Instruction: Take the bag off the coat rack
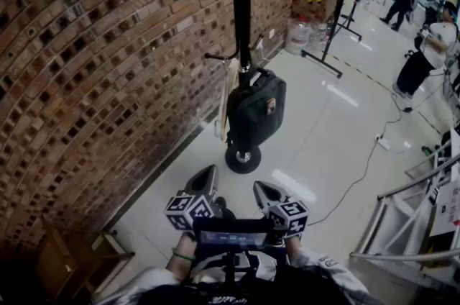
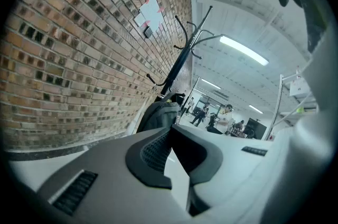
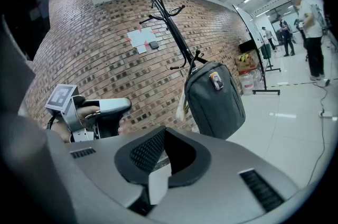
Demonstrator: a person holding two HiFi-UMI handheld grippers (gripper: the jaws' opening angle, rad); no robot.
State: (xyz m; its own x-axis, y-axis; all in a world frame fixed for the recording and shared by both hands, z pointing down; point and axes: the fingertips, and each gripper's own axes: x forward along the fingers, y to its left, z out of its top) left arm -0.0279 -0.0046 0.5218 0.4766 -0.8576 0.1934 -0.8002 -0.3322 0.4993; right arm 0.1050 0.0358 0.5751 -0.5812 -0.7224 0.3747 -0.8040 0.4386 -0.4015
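A dark grey bag (image 1: 256,109) hangs from a low hook on the black coat rack (image 1: 243,23), just above the rack's round base (image 1: 243,158). My left gripper (image 1: 203,183) and right gripper (image 1: 267,190) are held side by side close to my body, well short of the bag, both pointing toward it. In the left gripper view the jaws (image 2: 170,130) meet at their tips with nothing between them, and the bag (image 2: 158,114) shows beyond them. The right gripper (image 3: 165,130) is also shut and empty, with the bag (image 3: 214,99) and rack (image 3: 174,27) ahead and the left gripper (image 3: 105,109) beside it.
A brick wall (image 1: 93,80) runs along the left. A pale item (image 1: 228,98) hangs behind the bag. A cable (image 1: 366,167) trails over the white floor. A metal frame (image 1: 402,224) stands at right, a wooden piece (image 1: 65,260) at lower left. A person (image 1: 424,52) stands far right.
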